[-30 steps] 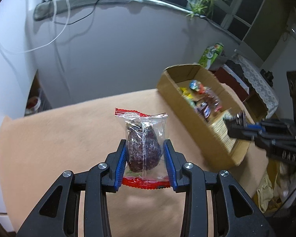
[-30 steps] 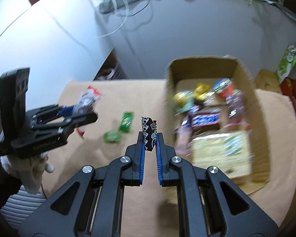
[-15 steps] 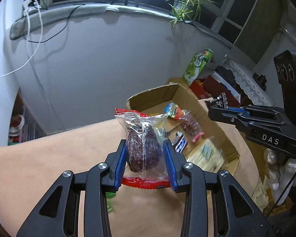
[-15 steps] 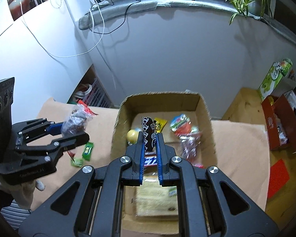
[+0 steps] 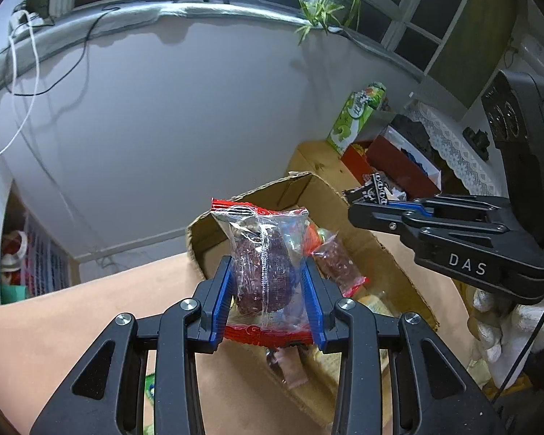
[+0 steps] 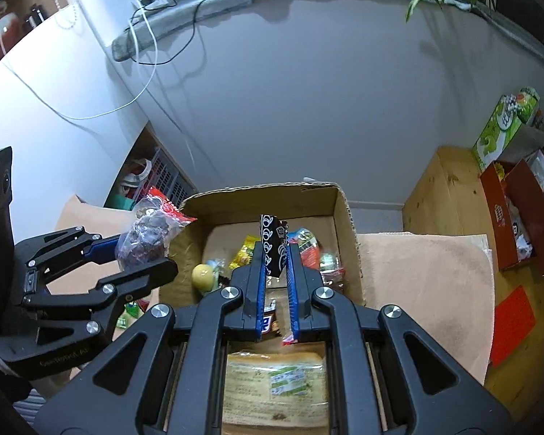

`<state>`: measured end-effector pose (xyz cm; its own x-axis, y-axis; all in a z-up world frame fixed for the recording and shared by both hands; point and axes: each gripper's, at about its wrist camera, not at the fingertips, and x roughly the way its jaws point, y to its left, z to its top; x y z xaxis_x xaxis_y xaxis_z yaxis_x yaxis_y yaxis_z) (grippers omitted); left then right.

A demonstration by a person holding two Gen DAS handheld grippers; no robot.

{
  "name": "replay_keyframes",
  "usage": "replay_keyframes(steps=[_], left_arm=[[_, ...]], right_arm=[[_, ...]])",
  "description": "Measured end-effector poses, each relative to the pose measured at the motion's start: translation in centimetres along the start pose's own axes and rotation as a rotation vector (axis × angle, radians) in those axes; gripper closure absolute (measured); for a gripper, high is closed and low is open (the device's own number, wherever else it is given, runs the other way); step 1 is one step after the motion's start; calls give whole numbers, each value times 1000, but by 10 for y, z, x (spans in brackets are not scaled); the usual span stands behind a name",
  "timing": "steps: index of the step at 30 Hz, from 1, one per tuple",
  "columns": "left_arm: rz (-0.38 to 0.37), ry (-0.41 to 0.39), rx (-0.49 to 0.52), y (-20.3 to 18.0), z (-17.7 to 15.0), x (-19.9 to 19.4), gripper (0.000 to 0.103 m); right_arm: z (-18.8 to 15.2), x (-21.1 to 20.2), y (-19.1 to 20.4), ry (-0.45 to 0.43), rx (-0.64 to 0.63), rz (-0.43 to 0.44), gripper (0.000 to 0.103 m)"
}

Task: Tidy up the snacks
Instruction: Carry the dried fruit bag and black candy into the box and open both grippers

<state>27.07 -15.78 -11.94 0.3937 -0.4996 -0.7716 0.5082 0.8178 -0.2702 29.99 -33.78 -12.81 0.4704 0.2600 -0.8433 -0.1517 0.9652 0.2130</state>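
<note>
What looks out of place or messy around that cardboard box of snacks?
Little stands out. A couple of green-wrapped sweets lie on the tan table outside the cardboard box, by its left wall. The box's rim looks roughly torn.

Glossy, crinkled clear plastic wraps the dark snack [image 5: 264, 264] clamped between ribbed blue pads [image 5: 224, 297] on matt black plastic fingers. The corrugated cardboard box [image 6: 348, 217] sits on a matt tan cloth [image 6: 417, 275].

Left tongs [image 5: 267, 282]: clamped on clear red-edged snack packet [image 5: 266, 253] holding a dark lump, above near corner of open cardboard box [image 5: 388, 253] on tan counter [image 5: 72, 311]. Right tongs [image 5: 362, 204]: pinching black patterned wrapper [image 5: 377, 189], over box's far side.
</note>
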Motion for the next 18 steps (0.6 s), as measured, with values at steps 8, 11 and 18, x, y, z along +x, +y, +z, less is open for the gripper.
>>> replay_keyframes(steps=[8,11,18], left_arm=[[-7,24,-5,-7,6,15,68],[-2,34,-7,-10,6,19,64],[3,35,-31,-5,4,19,62]], right_arm=[[2,8,-13,14,28,3,92],[2,7,-14,13,35,-10,73],[-1,0,-16,-6,48,-21,60]])
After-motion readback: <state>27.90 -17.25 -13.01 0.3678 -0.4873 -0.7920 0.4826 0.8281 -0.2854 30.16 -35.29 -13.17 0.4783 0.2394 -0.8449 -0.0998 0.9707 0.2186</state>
